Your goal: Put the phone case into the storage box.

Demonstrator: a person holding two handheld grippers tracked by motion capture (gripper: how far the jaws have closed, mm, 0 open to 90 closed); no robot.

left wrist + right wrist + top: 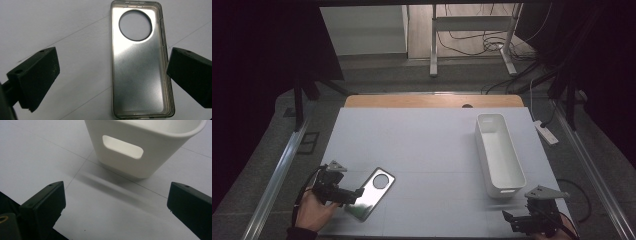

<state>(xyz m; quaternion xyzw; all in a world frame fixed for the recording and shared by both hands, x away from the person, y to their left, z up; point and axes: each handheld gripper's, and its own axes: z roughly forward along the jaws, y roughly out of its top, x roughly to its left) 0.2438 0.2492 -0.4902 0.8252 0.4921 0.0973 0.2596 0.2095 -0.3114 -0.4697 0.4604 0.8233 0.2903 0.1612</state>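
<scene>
A translucent smoky phone case with a round camera hole lies inside-up on the white mat near the front left. My left gripper is right at its near end. In the left gripper view the case lies flat between the wide-apart black jaws of my left gripper; the right pad is next to the case's edge and the left pad stands well clear. My right gripper is at the front right, open and holding nothing. Its jaws point at the near end of a white bin.
The long white bin stands lengthwise on the right side of the mat, with a handle slot in its near wall. A strip of wooden tabletop shows at the far edge. A power strip lies beyond the right edge.
</scene>
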